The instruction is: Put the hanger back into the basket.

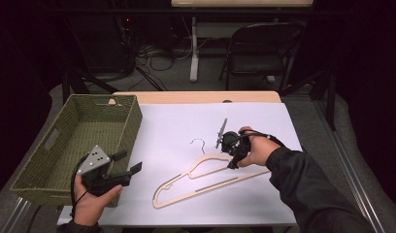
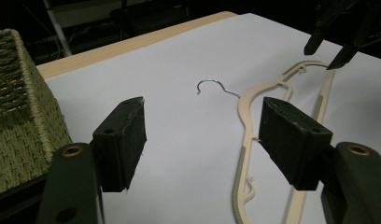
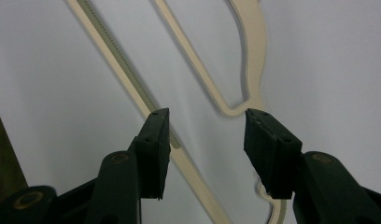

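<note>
On the white-covered counter [image 1: 264, 121], green woven basket [image 1: 79, 141] sits at left, wooden hanger [image 1: 206, 180] lies flat mid-sheet, hook [image 1: 198, 142] pointing away. Right claw [image 1: 231, 155] hovers over hanger's shoulder, jaws wide, nothing gripped. Left claw [image 1: 129, 162] waits wide by basket. Step: lining up the grasp. Next: lower, straddle one bar, close.

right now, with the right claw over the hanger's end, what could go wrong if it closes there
1. The hanger lies flat on the white sheet, so the right claw, open and straddling its thin arm, may slip off the edge rather than get under it.
2. Lifted by one end, the long hanger could swing and its wire hook could catch the sheet.
3. The left claw is open by the basket, too far to steady it.
</note>
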